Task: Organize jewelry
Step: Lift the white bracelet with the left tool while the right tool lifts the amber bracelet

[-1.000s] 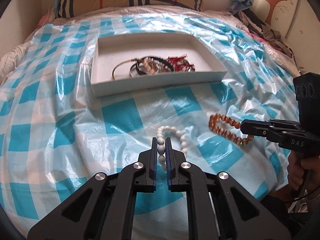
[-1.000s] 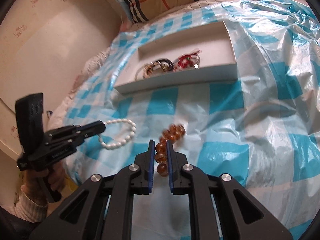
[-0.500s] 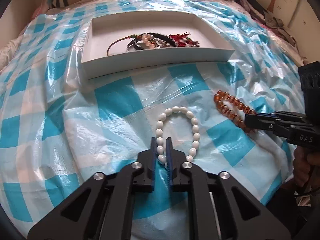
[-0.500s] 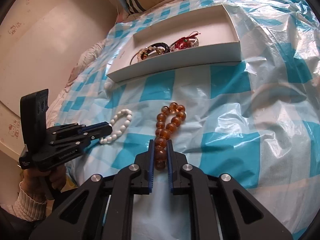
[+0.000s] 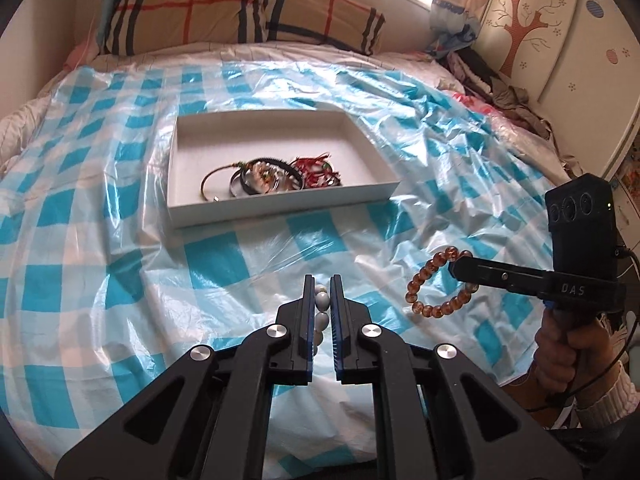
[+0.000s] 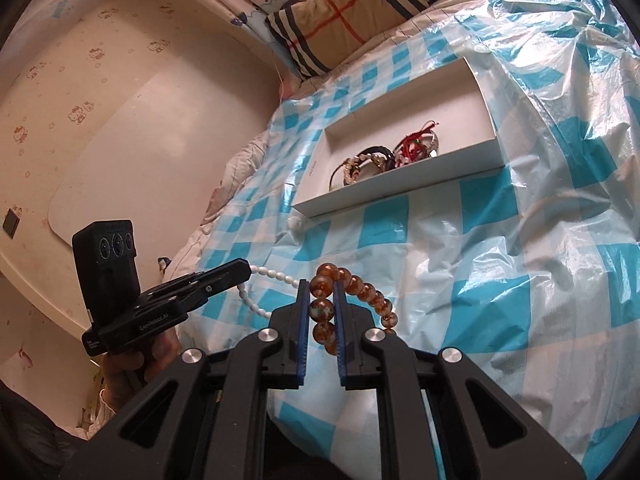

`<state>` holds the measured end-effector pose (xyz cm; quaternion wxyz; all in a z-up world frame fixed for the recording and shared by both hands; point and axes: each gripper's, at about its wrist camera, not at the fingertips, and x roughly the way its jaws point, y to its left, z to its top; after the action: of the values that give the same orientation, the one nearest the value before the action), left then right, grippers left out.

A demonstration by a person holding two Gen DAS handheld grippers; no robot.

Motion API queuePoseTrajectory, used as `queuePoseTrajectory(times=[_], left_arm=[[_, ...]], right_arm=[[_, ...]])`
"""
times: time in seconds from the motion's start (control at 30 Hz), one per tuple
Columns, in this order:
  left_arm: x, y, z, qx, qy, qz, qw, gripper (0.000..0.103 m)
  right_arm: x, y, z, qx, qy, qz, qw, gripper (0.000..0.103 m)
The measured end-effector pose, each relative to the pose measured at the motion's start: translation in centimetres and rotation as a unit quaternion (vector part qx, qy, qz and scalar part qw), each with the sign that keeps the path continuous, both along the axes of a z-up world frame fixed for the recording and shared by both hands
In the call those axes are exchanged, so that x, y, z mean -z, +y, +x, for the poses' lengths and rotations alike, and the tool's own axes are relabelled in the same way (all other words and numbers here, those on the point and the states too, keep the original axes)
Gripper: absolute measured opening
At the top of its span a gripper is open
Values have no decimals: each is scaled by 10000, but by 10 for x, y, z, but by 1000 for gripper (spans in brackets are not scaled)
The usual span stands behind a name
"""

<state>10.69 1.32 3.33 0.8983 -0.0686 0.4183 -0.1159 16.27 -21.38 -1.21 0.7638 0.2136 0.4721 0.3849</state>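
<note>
My left gripper (image 5: pixel 322 284) is shut on a white bead bracelet (image 5: pixel 321 300), which hangs lifted off the bed. The same white bracelet (image 6: pixel 256 300) dangles from the left gripper (image 6: pixel 242 270) in the right wrist view. My right gripper (image 6: pixel 322 290) is shut on an amber bead bracelet (image 6: pixel 322 308), raised above the cover. In the left wrist view that amber bracelet (image 5: pixel 428 292) hangs as a loop from the right gripper (image 5: pixel 454 266). A white box (image 5: pixel 280 208) farther back on the bed holds several bracelets (image 5: pixel 272 176), dark and red ones.
A blue and white checked plastic sheet (image 5: pixel 120 240) covers the bed. Plaid pillows (image 5: pixel 240 12) lie at the head. Clothes (image 5: pixel 492 80) pile up at the right by a wardrobe. A small white bead (image 6: pixel 295 223) lies near the box's left corner.
Both bracelets have been lifted off the sheet; a moment ago they still lay on it with the grippers shut on their near ends. Both views have tilted up toward the pillows.
</note>
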Motion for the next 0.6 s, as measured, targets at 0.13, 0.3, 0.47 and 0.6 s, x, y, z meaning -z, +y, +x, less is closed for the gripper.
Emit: queuePoseTrajectory(times=[0.13, 0.3, 0.47, 0.6], left_arm=[[-17, -2, -6, -6, -195, -47, 9998, 7], [-33, -3, -6, -75, -421, -34, 9991, 7], [-40, -4, 1, -74, -512, 0, 9987, 7], [-37, -7, 12, -74, -486, 75, 9988, 7]], right_arm=[[-15, -5, -3, 33, -131, 150, 9998, 12], [-32, -4, -1, 28, -307, 309, 9990, 12], [-40, 4, 6, -70, -471, 159, 9987, 12], [-33, 17, 16, 24, -599, -702, 9957, 33]])
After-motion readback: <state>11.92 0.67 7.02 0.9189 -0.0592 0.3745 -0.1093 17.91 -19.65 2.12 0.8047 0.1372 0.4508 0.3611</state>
